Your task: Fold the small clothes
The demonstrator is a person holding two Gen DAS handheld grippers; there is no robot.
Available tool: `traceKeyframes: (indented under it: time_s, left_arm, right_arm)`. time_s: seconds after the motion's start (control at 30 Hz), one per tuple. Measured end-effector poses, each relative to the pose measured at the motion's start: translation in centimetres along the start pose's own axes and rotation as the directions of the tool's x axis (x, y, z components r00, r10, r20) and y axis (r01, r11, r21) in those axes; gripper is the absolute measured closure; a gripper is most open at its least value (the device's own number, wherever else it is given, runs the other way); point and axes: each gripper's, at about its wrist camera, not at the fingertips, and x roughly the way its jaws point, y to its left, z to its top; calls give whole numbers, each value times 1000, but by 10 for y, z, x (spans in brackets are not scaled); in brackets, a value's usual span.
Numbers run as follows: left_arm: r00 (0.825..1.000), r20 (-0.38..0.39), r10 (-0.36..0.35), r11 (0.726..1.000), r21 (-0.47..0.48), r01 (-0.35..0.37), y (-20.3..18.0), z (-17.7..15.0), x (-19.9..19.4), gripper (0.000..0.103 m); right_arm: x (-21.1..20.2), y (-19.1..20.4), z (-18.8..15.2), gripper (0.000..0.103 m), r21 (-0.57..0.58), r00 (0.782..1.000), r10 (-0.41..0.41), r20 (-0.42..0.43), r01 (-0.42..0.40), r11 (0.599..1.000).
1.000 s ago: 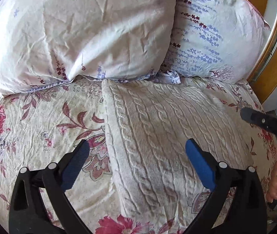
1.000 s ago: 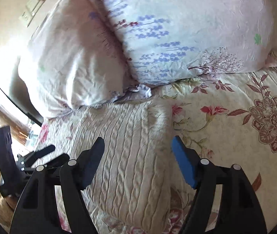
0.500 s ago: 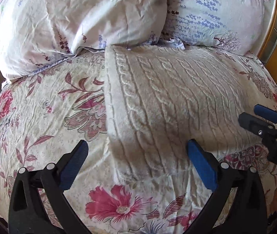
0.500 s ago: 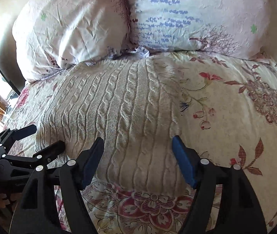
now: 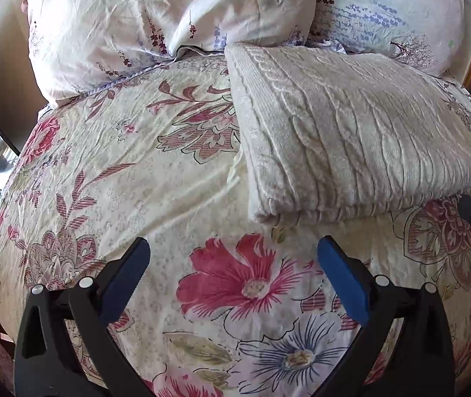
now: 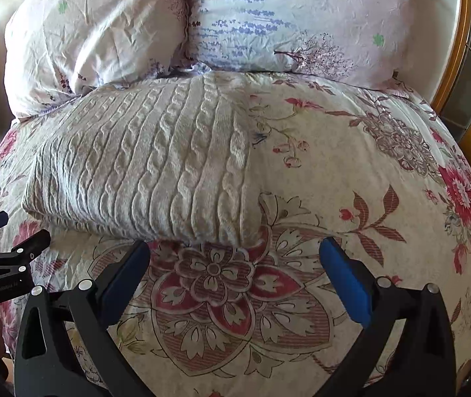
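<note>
We are holding both grippers over the bed (image 5: 109, 178), fingers pointing down toward the folded cable-knit sweater (image 5: 351, 132). The left gripper (image 5: 233, 263) is standing with its fingers apart and nothing between them; the sweater's near folded edge is lying just beyond the fingertips, its near-left corner a little ahead of the gap. Left of that corner the flowered bedspread (image 6: 351, 172) is running bare to the bed's edge, giving open room on that side. The right gripper (image 6: 233, 258) is opening, its fingers wide apart and nothing between them; the sweater's near-right corner is sitting just past the fingertips, the left finger almost under the hem, though we cannot tell whether it is touching. Right of these fingers the bedspread is stretching bare toward the wooden bed frame (image 6: 460, 66). Beyond the sweater, two pillows (image 6: 96, 33) are closing off its far edge, touching it. In the right wrist view the left gripper is showing at the far left, carrying small pale lettering too blurred to read.
</note>
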Motion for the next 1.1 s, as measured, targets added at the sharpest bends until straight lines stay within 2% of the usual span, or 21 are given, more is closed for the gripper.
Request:
traceKeyframes:
  time_s: [0.3,0.6,0.67,1.1]
  left_arm:
    - [1000,-3,11,1000,18,-11,-8,-5,3,2]
    - [997,-29,-72,994,-83,70,5,-11,14,2]
    - [997,-24,-72,994,-80,70,5,-12,15,2]
    - [997,-5,-81,995,-58,80,4,-14,14,2]
  right_arm:
    - [13,19,-10,1,-66,998,-33,-57,29,997]
    - [16,16,-11,1,-47,997,-24,-73,21,999]
    - [19,11,-11,1,-8,996,5,-87,-6,1000]
    - [18,12,-12,1,-4,997,-1,-75,0,1000]
